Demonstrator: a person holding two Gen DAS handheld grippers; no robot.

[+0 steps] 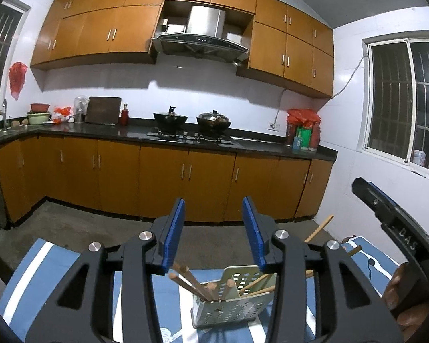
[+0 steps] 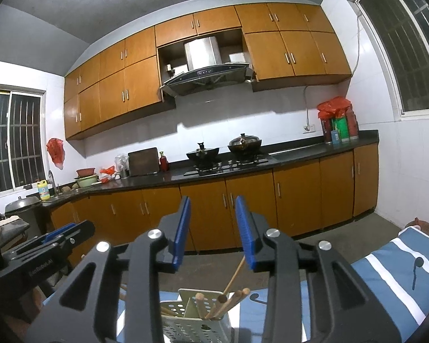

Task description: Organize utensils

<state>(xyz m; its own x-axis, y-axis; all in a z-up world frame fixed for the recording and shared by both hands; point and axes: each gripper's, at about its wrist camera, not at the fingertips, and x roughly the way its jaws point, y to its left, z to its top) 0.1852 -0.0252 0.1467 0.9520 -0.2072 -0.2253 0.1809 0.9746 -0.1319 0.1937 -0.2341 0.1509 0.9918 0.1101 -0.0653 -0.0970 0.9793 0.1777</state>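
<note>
Both claws, left gripper (image 1: 213, 230) and right gripper (image 2: 213, 230), gape wide, holding nothing. Below them the perforated holder (image 1: 228, 308) bristles with chopsticks (image 1: 191, 283) on the striped cloth (image 1: 37, 274).

— Where do the chopsticks (image 1: 198, 285) stand?
— In the holder (image 1: 228, 300) on the striped cloth (image 1: 37, 271) (both tools above it); the stove (image 1: 191, 137) lies behind, across the floor (image 1: 85, 223).
</note>
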